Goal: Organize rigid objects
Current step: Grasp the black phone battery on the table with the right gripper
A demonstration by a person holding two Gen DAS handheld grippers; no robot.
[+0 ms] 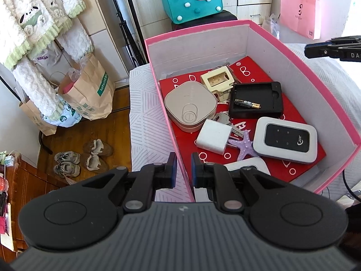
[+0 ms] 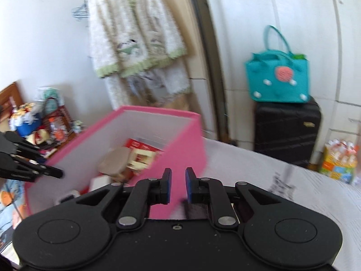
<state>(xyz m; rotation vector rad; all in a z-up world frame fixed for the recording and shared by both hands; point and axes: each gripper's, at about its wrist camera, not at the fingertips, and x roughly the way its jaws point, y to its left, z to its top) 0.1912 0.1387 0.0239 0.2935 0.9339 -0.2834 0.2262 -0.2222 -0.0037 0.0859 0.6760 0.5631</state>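
The left gripper straddles the near wall of the pink box; its jaws are nearly closed on that thin wall, and the pads look pressed to it, though the contact itself is hard to see. Just beyond the fingers, at the near end of the box floor, part of a white device shows. Next come a white plug adapter, a purple starfish touching it, and a white-and-black pocket router towards the right wall. A bunch of keys lies partly under the adapter. Past them a beige rounded case sits by the left wall, with a black charger tray holding a battery beside it. A cream plastic block lies nearest the far wall. All rest on a red printed sheet.

The right gripper hovers outside the box's right wall, above the patterned bed cover, jaws a narrow gap apart and holding nothing. Far behind stand a black suitcase and a teal bag.
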